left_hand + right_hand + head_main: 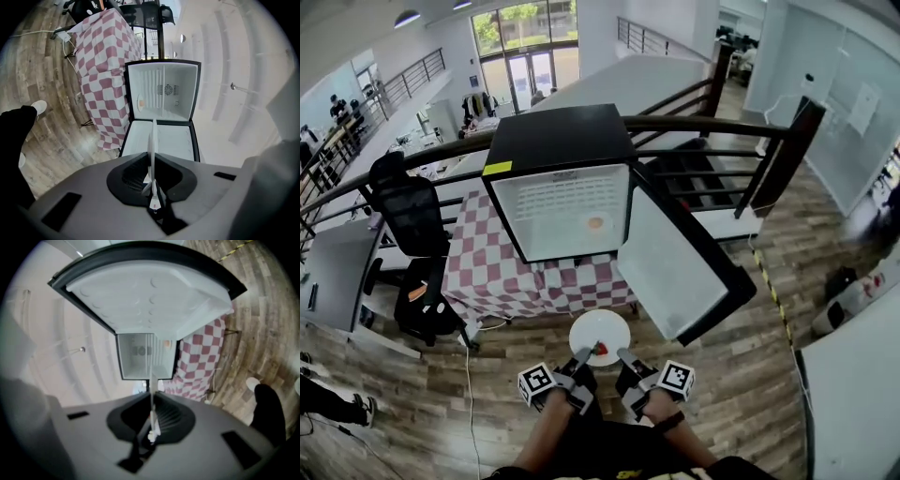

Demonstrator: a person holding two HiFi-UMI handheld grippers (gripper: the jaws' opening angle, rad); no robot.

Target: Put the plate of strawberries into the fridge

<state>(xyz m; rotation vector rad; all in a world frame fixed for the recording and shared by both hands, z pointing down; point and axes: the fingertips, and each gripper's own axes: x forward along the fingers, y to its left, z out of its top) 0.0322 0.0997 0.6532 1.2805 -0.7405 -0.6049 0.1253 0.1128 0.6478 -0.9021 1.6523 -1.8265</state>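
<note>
I hold the round white plate (602,324) level in front of me, above the wooden plank floor (741,375). My left gripper (584,355) pinches its near rim from the left and my right gripper (622,356) pinches the same rim from the right. In each gripper view the plate runs edge-on as a thin white line straight out from between the closed-down jaws, so both pairs are pressed onto the rim. A red strawberry (599,349) sits on the plate's near edge, between the two grippers. The plate is outside the small black fridge (558,139), just short of it. The fridge stands ahead on a table draped in a red-and-white checked tablecloth (487,272). Its white-lined fridge door (670,262) is swung wide open to my right, and the white inside faces me. A black office chair (408,211) stands to the left of the table.
</note>
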